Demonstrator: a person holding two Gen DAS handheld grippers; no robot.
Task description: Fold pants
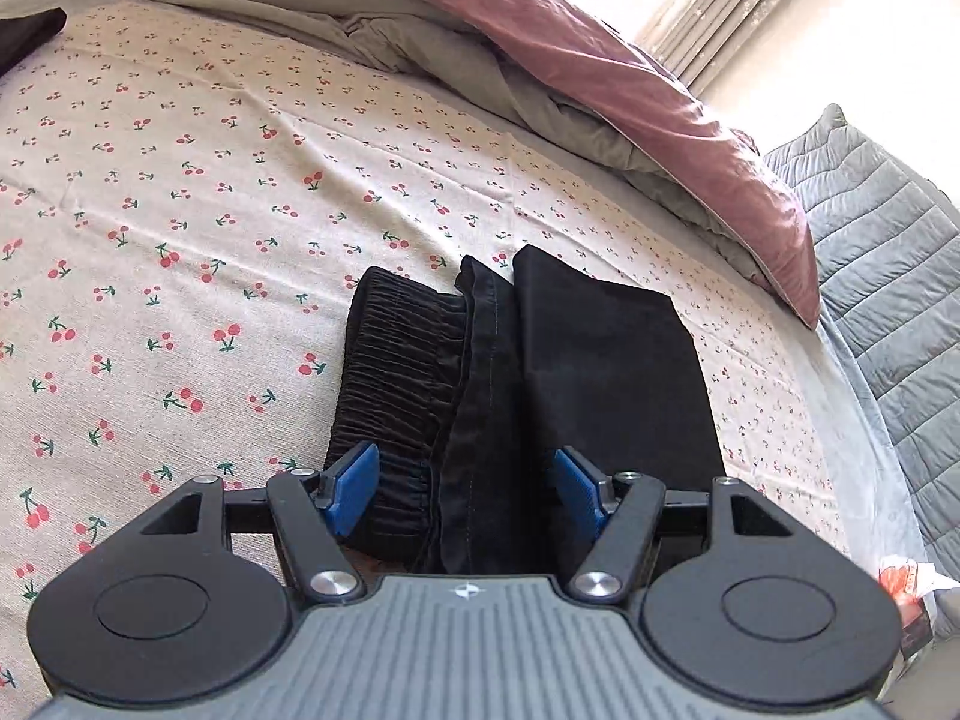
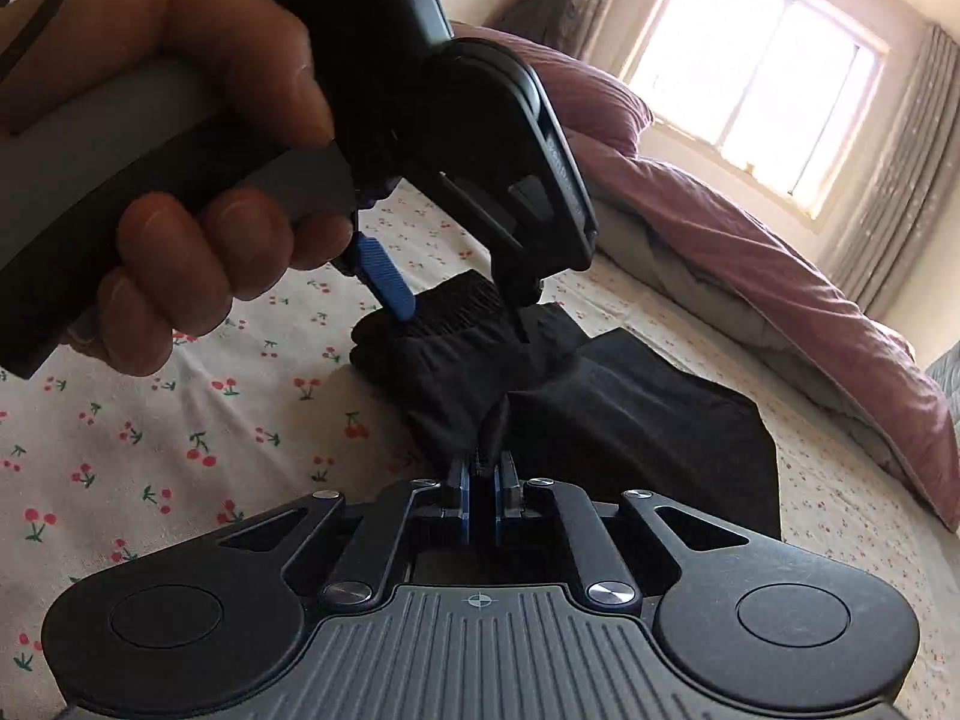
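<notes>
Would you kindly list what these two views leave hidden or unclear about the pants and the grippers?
- Left wrist view: the near end of the black pants is hidden behind the left gripper body.
- Right wrist view: the right gripper pinches the fabric, but the layer count is unreadable.
- Right wrist view: the left gripper's far finger is hidden by its housing.

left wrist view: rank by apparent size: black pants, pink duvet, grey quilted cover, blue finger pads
1. pink duvet
2. black pants
3. grey quilted cover, cut off by the frame, so unsure against the pants
4. blue finger pads, smallest despite being nearest
</notes>
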